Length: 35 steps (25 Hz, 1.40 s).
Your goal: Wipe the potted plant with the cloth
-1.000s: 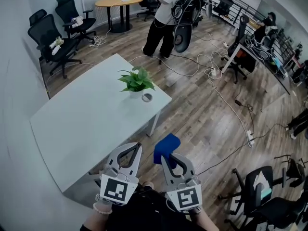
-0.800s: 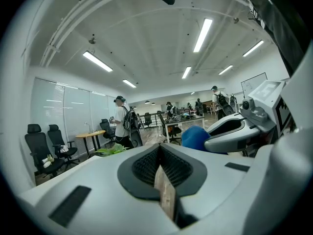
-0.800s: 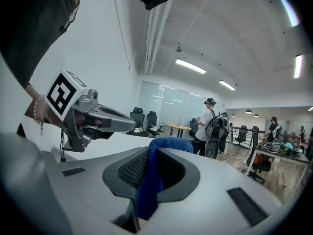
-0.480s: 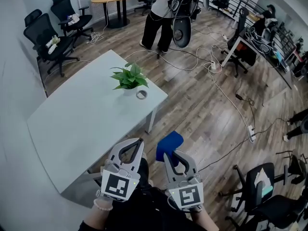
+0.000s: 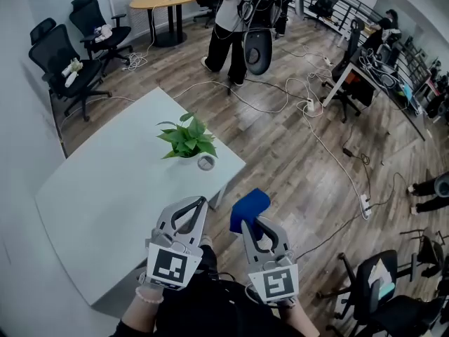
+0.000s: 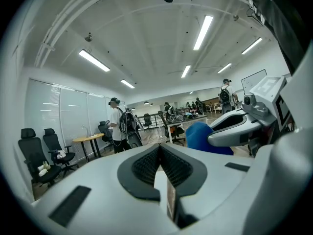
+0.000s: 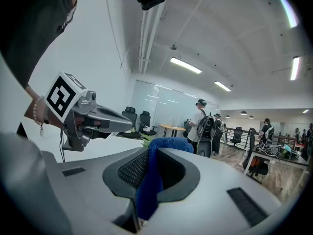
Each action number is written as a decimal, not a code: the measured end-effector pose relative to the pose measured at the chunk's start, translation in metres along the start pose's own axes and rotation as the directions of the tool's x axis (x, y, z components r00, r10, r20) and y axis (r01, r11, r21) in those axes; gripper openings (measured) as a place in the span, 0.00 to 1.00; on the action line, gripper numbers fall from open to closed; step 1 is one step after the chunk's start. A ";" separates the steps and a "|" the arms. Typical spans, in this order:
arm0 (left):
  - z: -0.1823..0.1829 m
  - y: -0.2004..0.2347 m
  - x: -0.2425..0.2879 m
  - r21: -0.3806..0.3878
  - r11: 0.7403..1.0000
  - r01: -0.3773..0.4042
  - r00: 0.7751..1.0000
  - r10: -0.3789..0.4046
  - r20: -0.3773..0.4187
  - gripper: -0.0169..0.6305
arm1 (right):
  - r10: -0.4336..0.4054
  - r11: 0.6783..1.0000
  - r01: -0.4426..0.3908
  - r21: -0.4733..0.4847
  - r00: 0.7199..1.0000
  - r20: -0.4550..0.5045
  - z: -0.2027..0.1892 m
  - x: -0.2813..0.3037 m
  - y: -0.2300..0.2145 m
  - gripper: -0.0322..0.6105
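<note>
Two tools: my right gripper clamps the cloth, my left gripper is clenched empty. One hard swipe could topple the potted plant ahead.

Bright, even light is given by long white ceiling light strips in the upper part of both gripper views. Straight lines are bent and corners blackened by fisheye distortion. The pale grey plastic left gripper is rendered soft close up.
</note>
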<state>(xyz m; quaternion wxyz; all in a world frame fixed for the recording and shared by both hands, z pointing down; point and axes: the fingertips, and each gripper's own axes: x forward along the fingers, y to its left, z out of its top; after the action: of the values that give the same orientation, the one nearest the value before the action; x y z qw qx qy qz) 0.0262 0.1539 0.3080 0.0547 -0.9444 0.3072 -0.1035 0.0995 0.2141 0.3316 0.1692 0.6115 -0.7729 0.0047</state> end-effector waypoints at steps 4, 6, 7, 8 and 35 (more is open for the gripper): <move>0.001 0.035 0.029 0.065 0.998 0.016 0.999 -0.018 0.028 0.05 | 0.000 1.000 0.000 -0.012 1.000 -0.009 0.015 0.036 -0.015 0.17; 0.001 0.052 0.041 0.038 0.999 0.004 1.000 -0.004 0.022 0.05 | 0.001 1.000 -0.001 -0.016 1.000 -0.012 0.020 0.054 -0.021 0.17; 0.000 0.061 0.047 0.025 1.000 -0.004 1.000 0.004 0.017 0.05 | 0.002 1.000 -0.003 -0.018 1.000 -0.016 0.022 0.063 -0.024 0.17; -0.001 0.068 0.053 0.027 1.000 -0.008 1.000 0.007 0.019 0.05 | 0.005 1.000 -0.006 -0.019 1.000 -0.021 0.023 0.071 -0.026 0.17; -0.130 0.189 0.105 -0.047 0.999 -0.008 0.977 -0.002 -0.214 0.52 | 0.068 0.995 -0.072 -0.063 0.995 -0.067 0.033 0.225 -0.067 0.17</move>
<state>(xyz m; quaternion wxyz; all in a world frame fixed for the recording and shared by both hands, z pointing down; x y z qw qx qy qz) -0.0285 -0.0655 0.4195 -0.0011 -0.9284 0.3151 -0.1968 0.1105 -0.0222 0.3472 0.2139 0.5777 -0.7877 0.0051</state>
